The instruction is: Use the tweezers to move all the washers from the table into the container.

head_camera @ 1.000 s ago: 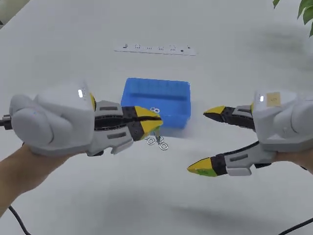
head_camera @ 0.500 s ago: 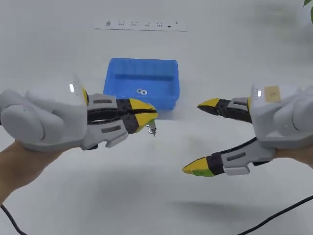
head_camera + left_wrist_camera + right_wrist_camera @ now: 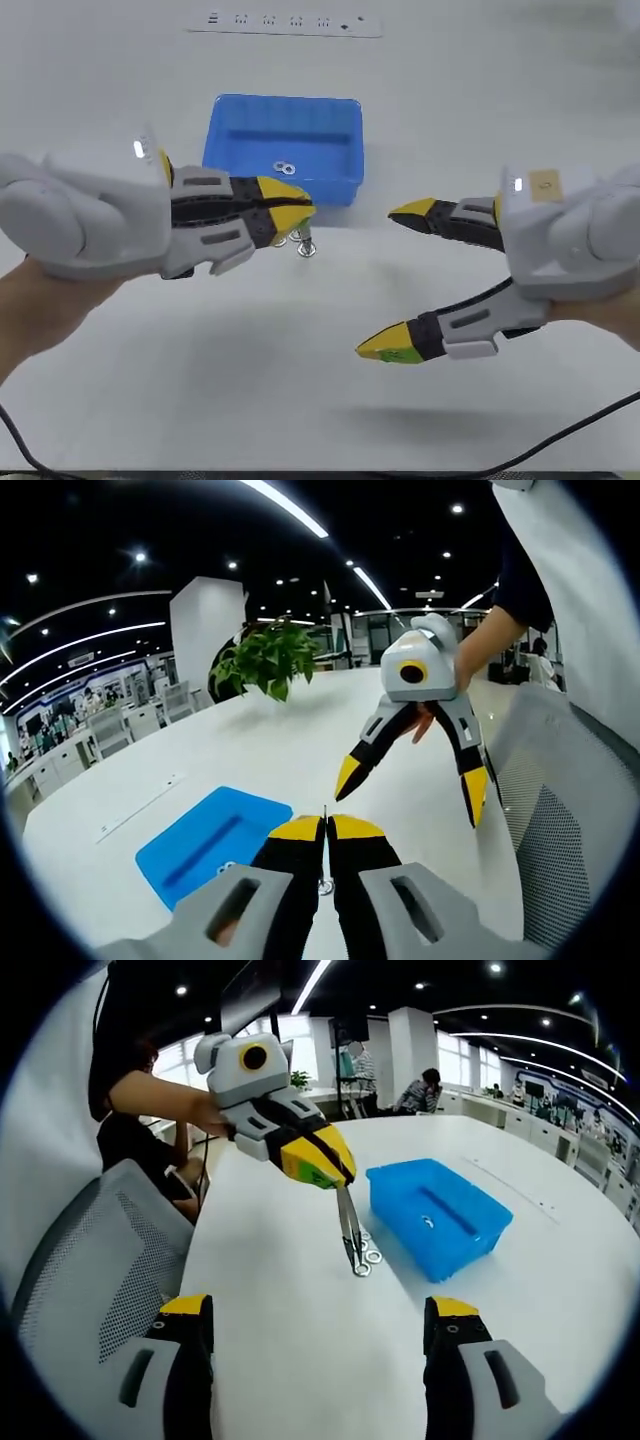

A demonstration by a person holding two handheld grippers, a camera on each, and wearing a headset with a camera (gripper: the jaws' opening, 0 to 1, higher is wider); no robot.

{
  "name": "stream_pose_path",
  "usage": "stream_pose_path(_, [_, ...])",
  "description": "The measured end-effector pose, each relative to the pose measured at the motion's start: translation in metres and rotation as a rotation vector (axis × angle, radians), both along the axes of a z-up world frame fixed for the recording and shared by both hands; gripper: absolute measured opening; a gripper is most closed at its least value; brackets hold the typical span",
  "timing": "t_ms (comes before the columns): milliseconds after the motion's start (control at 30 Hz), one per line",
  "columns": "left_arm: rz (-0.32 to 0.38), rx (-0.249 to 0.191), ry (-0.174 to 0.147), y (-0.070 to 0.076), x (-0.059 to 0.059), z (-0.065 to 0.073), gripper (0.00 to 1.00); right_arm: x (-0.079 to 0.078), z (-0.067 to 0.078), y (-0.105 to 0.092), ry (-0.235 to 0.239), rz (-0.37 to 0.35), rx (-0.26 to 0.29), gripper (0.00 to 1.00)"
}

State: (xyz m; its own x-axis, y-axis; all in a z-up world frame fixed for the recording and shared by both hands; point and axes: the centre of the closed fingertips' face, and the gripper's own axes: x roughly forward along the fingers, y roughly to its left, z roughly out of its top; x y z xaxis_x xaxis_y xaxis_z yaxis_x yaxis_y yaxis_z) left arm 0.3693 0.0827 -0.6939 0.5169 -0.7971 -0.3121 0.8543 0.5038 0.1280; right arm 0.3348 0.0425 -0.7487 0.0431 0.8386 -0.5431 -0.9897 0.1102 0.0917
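two washers (image 3: 279, 167) in container (image 3: 330, 190), one tweezers (image 3: 350, 1225)

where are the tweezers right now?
The tweezers are clamped in the left gripper, left of centre in the head view, tips down at the washers on the table just in front of the blue container.

Slight shift of the tweezers (image 3: 348, 1220) tips in the left hand-held gripper (image 3: 305, 213), onto the end washer (image 3: 360, 1269).
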Motion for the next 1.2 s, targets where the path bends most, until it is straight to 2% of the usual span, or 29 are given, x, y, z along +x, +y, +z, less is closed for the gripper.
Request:
stream_pose_path(167, [-0.005,0.006,0.006,0.000,0.001,-0.003,0.05,0.001,-0.002,0.001,0.017,-0.002,0.006,0.87])
stream_pose_path(200, [-0.004,-0.009,0.015,0.000,0.001,-0.003,0.05,0.000,-0.002,0.001,0.025,-0.002,0.009,0.87])
stream_pose_path(267, [-0.008,0.000,0.014,0.001,0.002,-0.004,0.05,-0.001,-0.003,0.002,0.030,0.001,0.010,0.87])
stream_pose_path(300, [-0.009,-0.013,0.019,0.000,0.002,-0.003,0.05,-0.002,-0.005,0.001,0.034,0.004,0.005,0.87])
stream_pose_path(500, [-0.001,-0.017,0.042,0.001,0.003,-0.005,0.05,-0.005,-0.007,0.002,0.046,0.005,0.005,0.86])
stream_pose_path(633, [-0.030,0.009,0.055,-0.003,0.001,-0.005,0.05,0.000,-0.007,0.009,0.039,0.003,0.006,0.83])
stream_pose_path(700, [-0.048,0.035,0.047,-0.006,0.000,-0.006,0.05,0.004,-0.008,0.013,0.035,0.000,0.006,0.80])
stream_pose_path(767, [-0.061,0.041,0.055,-0.008,-0.002,-0.007,0.05,0.008,-0.007,0.021,0.040,0.001,0.015,0.77])
stream_pose_path(933, [-0.067,0.029,0.082,-0.007,-0.004,-0.008,0.05,0.017,-0.011,0.038,0.046,0.021,0.012,0.63])
stream_pose_path(967, [-0.064,0.012,0.099,-0.005,-0.004,-0.009,0.05,0.019,-0.011,0.041,0.043,0.028,0.010,0.61])
stream_pose_path(1067, [-0.049,0.003,0.108,0.001,0.000,-0.010,0.05,0.024,-0.012,0.050,0.039,0.042,0.014,0.51])
stream_pose_path(1200, [-0.056,0.004,0.116,-0.002,-0.001,-0.010,0.05,0.031,-0.017,0.058,0.024,0.064,0.003,0.40])
